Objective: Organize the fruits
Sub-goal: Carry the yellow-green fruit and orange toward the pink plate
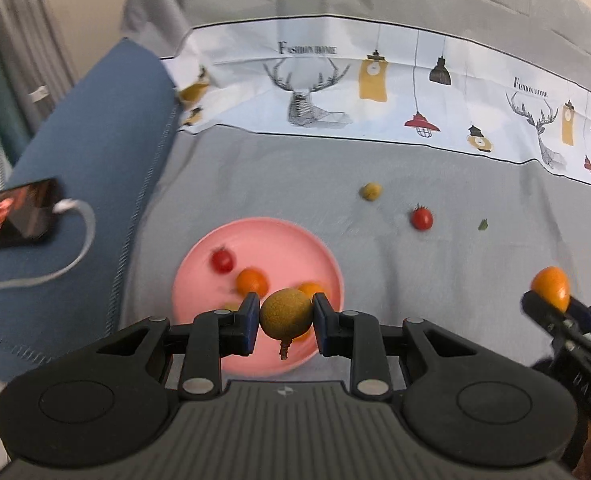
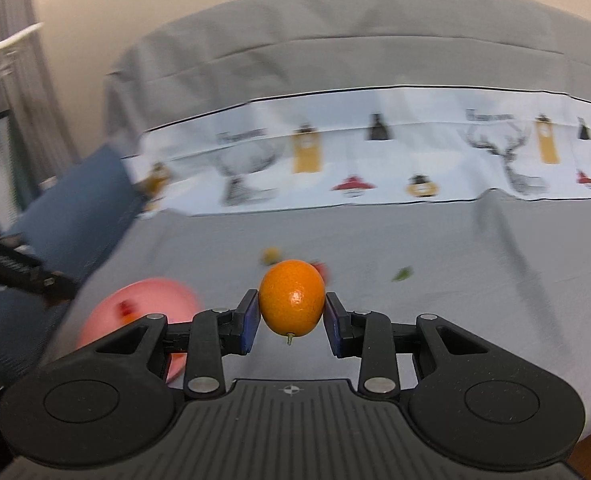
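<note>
My left gripper [image 1: 286,316] is shut on a brown, rough-skinned round fruit [image 1: 285,313] with a short stem, held above the pink plate [image 1: 279,236]. On the plate lie a cherry tomato [image 1: 222,260] and two orange kumquats [image 1: 251,281]. My right gripper [image 2: 291,312] is shut on an orange kumquat [image 2: 291,298]; that kumquat [image 1: 552,287] also shows at the right edge of the left wrist view. On the grey cloth beyond lie a yellow-brown fruit [image 1: 370,191] and a second cherry tomato [image 1: 421,218]. The pink plate [image 2: 151,300] sits left of the right gripper, blurred.
A blue cushion [image 1: 95,152] lies left of the plate, with a phone [image 1: 15,210] on a white cable on it. A small green leaf [image 1: 483,224] lies on the grey cloth. A printed white band [image 1: 375,92] crosses the cloth farther back.
</note>
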`<state>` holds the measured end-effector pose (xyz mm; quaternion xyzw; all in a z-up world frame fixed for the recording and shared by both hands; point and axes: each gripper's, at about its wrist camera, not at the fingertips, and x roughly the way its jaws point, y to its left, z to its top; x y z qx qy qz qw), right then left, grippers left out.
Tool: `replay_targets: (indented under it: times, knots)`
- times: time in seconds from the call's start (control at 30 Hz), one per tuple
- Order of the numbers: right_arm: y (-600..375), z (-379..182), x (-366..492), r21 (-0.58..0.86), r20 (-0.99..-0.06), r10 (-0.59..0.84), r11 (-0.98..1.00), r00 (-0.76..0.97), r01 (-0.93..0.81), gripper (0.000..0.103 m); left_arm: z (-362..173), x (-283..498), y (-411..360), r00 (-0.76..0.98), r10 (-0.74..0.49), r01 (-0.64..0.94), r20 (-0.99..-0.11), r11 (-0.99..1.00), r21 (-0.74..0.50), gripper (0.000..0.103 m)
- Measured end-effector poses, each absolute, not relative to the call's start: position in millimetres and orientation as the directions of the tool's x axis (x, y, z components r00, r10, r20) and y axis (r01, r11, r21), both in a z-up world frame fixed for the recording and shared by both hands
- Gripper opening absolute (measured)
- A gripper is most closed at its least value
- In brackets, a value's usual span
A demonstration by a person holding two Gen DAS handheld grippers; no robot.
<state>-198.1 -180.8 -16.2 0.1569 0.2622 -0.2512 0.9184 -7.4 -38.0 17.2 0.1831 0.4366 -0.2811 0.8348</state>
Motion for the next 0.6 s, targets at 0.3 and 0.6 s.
replay_targets:
  times: [0.3, 0.6]
  knots:
    - [-95.9, 6.7, -210.2, 0.141, -0.566, -0.259, 0.905, 0.783, 0.401, 0.035, 30.8, -43.8, 41.9, 0.465, -0.318, 0.568, -0.826, 0.823, 0.003, 0.031]
    - [-50.9, 17.5, -224.2, 0.078, -0.541, -0.245, 0.938, 0.805, 0.338, 0.036, 36.7, -68.2, 83.7, 0.493, -0.334, 0.55, -0.803, 0.835, -0.011, 0.031]
